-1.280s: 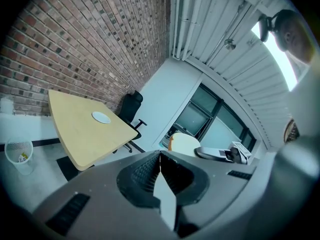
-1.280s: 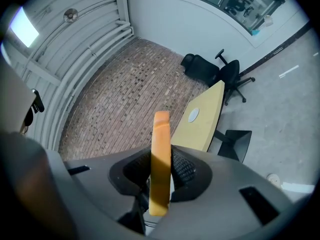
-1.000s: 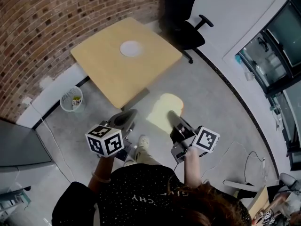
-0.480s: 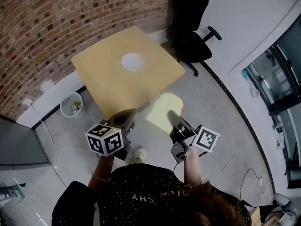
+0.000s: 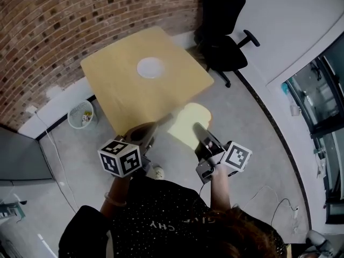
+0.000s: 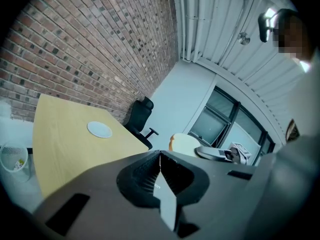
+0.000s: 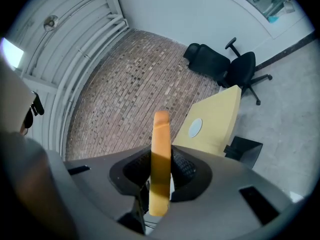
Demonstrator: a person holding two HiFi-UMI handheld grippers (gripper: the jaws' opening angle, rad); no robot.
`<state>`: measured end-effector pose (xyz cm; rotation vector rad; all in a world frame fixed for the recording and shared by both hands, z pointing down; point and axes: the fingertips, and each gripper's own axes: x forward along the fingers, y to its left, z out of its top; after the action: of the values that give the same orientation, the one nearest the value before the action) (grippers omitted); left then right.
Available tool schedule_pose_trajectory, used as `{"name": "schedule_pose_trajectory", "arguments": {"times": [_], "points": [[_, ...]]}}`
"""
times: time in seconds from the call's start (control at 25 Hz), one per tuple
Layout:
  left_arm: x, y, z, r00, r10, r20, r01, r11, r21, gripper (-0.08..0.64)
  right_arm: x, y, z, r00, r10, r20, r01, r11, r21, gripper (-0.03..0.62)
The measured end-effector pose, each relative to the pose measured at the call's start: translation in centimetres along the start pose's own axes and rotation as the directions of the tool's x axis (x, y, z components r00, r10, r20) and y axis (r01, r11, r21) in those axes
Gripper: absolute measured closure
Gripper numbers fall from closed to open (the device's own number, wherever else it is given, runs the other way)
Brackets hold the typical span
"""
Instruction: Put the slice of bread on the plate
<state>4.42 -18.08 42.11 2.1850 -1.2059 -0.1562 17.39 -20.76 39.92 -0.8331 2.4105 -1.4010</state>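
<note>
A pale slice of bread is pinched at its near edge by my right gripper, held upright above the grey floor just short of the table. In the right gripper view the bread shows edge-on between the jaws. The white plate lies empty in the middle of the yellow table; it also shows as the plate and the plate. My left gripper is beside the right one at the table's near corner, its jaws shut with nothing between them.
A black office chair stands past the table's right corner. A wire waste basket sits on the floor left of the table, against the brick wall. Glass windows run along the right. A person's foot is below.
Both grippers have moved forward toward the table, so its near corner now lies just ahead of them. The bread stays gripped in the right gripper.
</note>
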Motion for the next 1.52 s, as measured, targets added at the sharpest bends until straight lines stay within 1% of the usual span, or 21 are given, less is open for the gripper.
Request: {"name": "schedule_pose_trajectory", "arguments": {"times": [0.4, 0.52, 0.68, 0.88, 1.08, 1.24, 1.4, 1.52], "points": [[0.2, 0.7, -1.2, 0.998, 0.053, -0.041, -0.053, 0.998, -0.017, 0.548, -0.4, -1.8, -1.2, 1.0, -0.013, -0.025, 0.015, 0.997, 0.078, 0.5], [0.8, 0.6, -1.4, 0.997, 0.056, -0.051, -0.057, 0.998, -0.015, 0.548, -0.4, -2.1, -0.9, 1.0, -0.015, -0.026, 0.017, 0.997, 0.077, 0.5], [2.2, 1.2, -1.0, 0.996, 0.057, -0.064, -0.058, 0.998, -0.018, 0.548, 0.3, -3.0, -0.4, 0.999, -0.022, -0.031, 0.025, 0.994, 0.107, 0.5], [4.6, 2.7, 0.1, 0.996, 0.069, -0.06, -0.072, 0.996, -0.043, 0.548, 2.0, -4.6, 1.2, 0.998, -0.038, -0.051, 0.043, 0.993, 0.11, 0.5], [7.2, 5.5, 2.0, 0.994, 0.087, -0.063, -0.091, 0.994, -0.067, 0.548, 5.9, -5.7, 3.8, 0.997, -0.03, -0.066, 0.037, 0.993, 0.11, 0.5], [9.8, 8.5, 4.6, 0.994, 0.1, -0.049, -0.103, 0.992, -0.075, 0.548, 9.5, -6.5, 6.3, 0.995, -0.034, -0.099, 0.043, 0.995, 0.093, 0.5], [12.5, 11.5, 7.5, 0.994, 0.11, -0.004, -0.11, 0.988, -0.105, 0.548, 13.7, -8.3, 9.0, 0.984, -0.059, -0.165, 0.069, 0.996, 0.057, 0.5], [13.3, 14.5, 8.6, 0.988, 0.15, 0.022, -0.146, 0.979, -0.142, 0.548, 17.9, -9.5, 10.6, 0.973, -0.061, -0.223, 0.067, 0.997, 0.022, 0.5]]}}
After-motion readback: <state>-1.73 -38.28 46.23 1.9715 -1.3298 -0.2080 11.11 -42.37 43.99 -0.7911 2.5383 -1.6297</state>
